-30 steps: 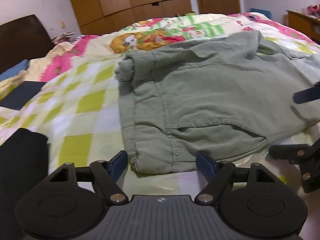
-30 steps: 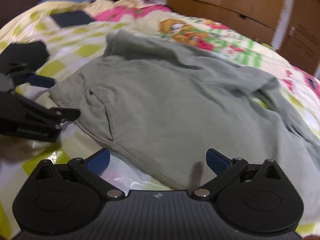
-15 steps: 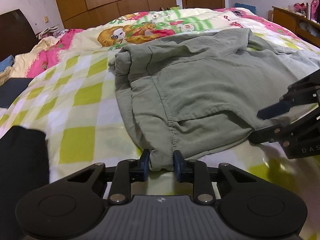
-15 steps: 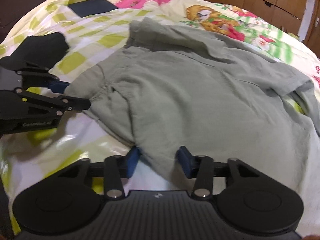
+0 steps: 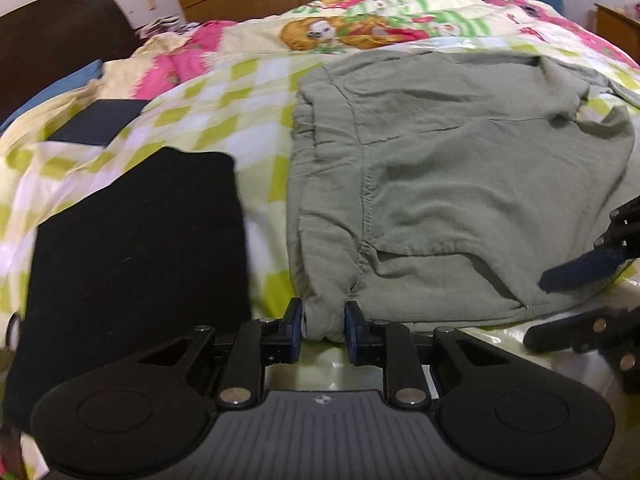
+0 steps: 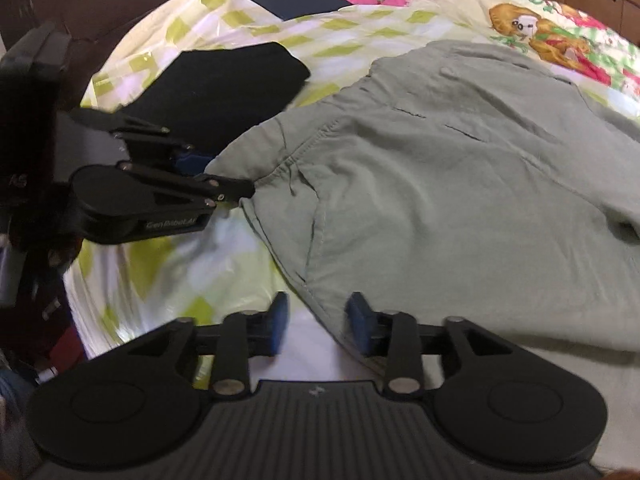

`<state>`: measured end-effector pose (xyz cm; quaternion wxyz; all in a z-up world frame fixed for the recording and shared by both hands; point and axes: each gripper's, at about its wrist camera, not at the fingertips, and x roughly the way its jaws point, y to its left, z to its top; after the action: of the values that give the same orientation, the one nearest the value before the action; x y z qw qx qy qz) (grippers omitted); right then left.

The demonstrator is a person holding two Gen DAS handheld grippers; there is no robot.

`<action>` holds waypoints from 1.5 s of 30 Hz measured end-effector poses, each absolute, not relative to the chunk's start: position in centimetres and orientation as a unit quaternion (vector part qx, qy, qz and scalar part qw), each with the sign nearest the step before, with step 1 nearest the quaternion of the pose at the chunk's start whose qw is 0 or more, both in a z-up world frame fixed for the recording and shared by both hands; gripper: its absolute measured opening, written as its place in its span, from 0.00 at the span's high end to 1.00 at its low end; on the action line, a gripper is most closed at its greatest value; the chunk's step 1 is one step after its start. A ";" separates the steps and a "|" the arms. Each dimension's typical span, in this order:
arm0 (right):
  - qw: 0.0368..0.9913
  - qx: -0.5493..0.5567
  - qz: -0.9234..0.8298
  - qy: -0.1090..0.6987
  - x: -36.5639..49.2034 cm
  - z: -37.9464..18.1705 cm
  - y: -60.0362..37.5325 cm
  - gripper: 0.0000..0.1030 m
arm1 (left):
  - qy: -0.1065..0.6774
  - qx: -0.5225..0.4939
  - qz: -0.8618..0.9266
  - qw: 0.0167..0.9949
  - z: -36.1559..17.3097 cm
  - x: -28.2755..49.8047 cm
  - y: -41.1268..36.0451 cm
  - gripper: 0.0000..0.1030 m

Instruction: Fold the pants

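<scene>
Your left gripper (image 5: 323, 326) pinches the pants (image 5: 460, 184) corner; your right gripper (image 6: 319, 322), jaws opening, straddles the near hem; the pants stretch away from both.

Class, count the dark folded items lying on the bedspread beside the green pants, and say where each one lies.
2. A black folded garment lies just left of the green pants; a navy folded piece lies beyond it, nearer the headboard. Others may be out of view.

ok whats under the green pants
The green pants lie on the checked bedspread, which shows all around them; glossy clear plastic shows along their near edge. Anything else beneath is covered by the fabric.
</scene>
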<state>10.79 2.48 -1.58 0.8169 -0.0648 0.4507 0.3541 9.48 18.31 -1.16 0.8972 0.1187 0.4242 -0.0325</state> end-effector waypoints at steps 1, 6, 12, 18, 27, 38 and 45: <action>0.821 -0.048 0.350 0.449 10.6 -1.2 1.9 0.53 | 0.423 0.119 -0.027 0.898 -0.9 9.2 18.2 0.63; 0.856 0.013 0.294 0.424 9.0 1.2 -4.8 0.41 | 0.402 0.122 -0.011 0.908 0.7 7.9 16.7 0.63; 0.906 0.068 0.107 0.405 8.5 1.5 -19.8 0.41 | 0.370 0.139 -0.025 0.918 2.7 7.9 12.1 0.63; 0.920 0.086 0.003 0.383 11.9 2.0 -31.1 0.39 | 0.355 0.157 -0.133 0.912 2.8 10.4 1.7 0.63; 0.878 0.146 0.002 0.457 19.8 -1.3 -38.6 0.38 | 0.350 0.146 -0.253 0.890 1.3 14.7 -9.9 0.62; 0.919 0.148 -0.162 0.326 22.4 4.6 -46.7 0.30 | 0.356 0.136 -0.295 0.876 -0.1 14.8 -15.1 0.62; 0.903 0.145 -0.150 0.376 15.4 0.2 -44.8 0.33 | 0.355 0.158 -0.335 0.859 -0.8 12.4 -17.5 0.61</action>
<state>15.44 -44.80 0.25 0.9030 0.1450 0.3757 -0.1498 12.45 -17.50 -0.82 0.8585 0.1577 0.3548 -0.3349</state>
